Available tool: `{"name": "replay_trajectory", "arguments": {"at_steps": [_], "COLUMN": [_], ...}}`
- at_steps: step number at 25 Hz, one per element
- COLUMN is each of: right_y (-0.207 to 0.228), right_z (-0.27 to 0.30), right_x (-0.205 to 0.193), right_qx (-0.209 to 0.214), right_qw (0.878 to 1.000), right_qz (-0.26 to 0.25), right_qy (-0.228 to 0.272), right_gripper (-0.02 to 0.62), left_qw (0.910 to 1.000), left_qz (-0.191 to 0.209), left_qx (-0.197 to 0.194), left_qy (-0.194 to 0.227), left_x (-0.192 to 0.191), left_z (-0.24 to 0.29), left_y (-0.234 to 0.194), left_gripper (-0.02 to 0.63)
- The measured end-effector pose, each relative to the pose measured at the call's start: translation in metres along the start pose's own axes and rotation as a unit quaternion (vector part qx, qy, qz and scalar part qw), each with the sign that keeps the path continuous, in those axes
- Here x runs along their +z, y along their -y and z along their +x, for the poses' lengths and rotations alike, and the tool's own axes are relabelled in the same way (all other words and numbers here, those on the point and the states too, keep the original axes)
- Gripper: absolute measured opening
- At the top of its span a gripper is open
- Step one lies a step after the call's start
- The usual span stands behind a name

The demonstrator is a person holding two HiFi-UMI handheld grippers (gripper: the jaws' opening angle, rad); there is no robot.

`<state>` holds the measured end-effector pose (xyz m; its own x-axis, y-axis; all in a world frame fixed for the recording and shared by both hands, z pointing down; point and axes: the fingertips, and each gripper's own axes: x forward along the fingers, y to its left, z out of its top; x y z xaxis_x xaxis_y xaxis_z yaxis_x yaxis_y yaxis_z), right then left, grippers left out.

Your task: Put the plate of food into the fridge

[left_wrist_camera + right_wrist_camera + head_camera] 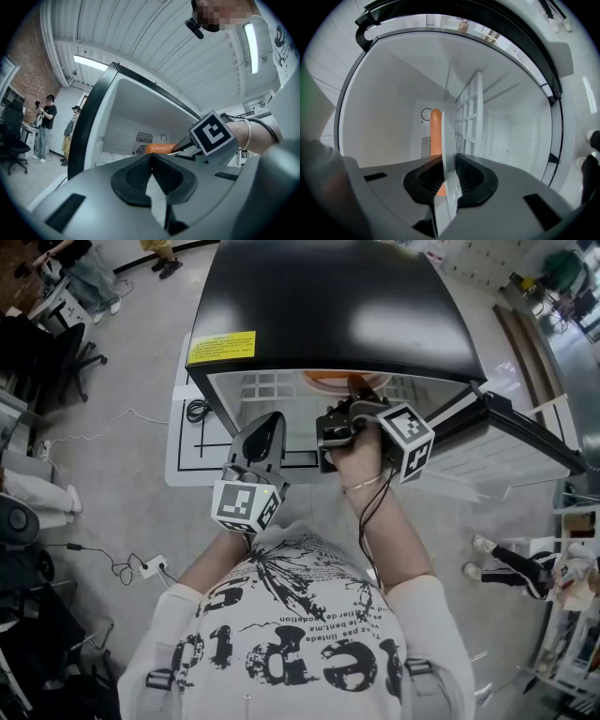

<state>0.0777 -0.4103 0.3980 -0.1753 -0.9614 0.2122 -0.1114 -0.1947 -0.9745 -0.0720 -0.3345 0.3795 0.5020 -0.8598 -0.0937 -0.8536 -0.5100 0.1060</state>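
The black-topped fridge (328,306) stands open in front of me, its door (506,446) swung out to the right. My right gripper (349,420) reaches into the white compartment and is shut on the rim of a white plate (447,140), seen edge-on between the jaws. An orange sausage (436,133) lies on the plate. From the left gripper view the sausage (159,148) shows just past the right gripper (183,147). My left gripper (266,430) hangs just outside the opening, shut (151,157) with nothing in it.
A wire shelf (468,117) runs along the compartment's side and a vent grille (143,137) sits on its back wall. A white floor mat (192,442) lies under the fridge. A power strip (150,566) with cables and an office chair (56,352) are at the left.
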Motion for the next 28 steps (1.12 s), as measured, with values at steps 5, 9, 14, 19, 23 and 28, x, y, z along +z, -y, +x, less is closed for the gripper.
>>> {"name": "replay_trajectory", "arguments": {"at_steps": [5, 9, 14, 19, 23, 28], "right_y": [-0.004, -0.029, -0.029, -0.031, -0.036, -0.049], "right_z": [-0.002, -0.002, -0.003, -0.008, -0.006, 0.004], "right_x": [0.001, 0.005, 0.005, 0.001, -0.002, -0.004], "right_qx": [0.002, 0.058, 0.058, 0.064, 0.067, 0.094], "right_qw": [1.0, 0.998, 0.998, 0.998, 0.997, 0.993], "right_qz": [0.002, 0.02, 0.011, -0.018, -0.046, -0.056], "right_qy": [0.019, 0.027, 0.024, 0.009, -0.009, -0.046], "right_gripper": [0.032, 0.314, 0.314, 0.347, 0.372, 0.394], "left_qw": [1.0, 0.9999, 0.9999, 0.9998, 0.9996, 0.9989], "left_qz": [-0.003, -0.008, -0.01, -0.014, -0.018, -0.023], "left_qx": [-0.003, -0.006, -0.012, -0.015, -0.024, -0.04], "left_qy": [0.002, 0.002, 0.001, -0.001, -0.004, -0.003], "left_x": [0.001, 0.001, 0.0, -0.003, -0.005, -0.005], "left_z": [0.001, 0.002, 0.003, 0.004, 0.006, 0.011], "left_y": [-0.001, -0.002, -0.002, 0.0, 0.004, 0.015], "left_gripper": [0.006, 0.006, 0.006, 0.006, 0.006, 0.006]}}
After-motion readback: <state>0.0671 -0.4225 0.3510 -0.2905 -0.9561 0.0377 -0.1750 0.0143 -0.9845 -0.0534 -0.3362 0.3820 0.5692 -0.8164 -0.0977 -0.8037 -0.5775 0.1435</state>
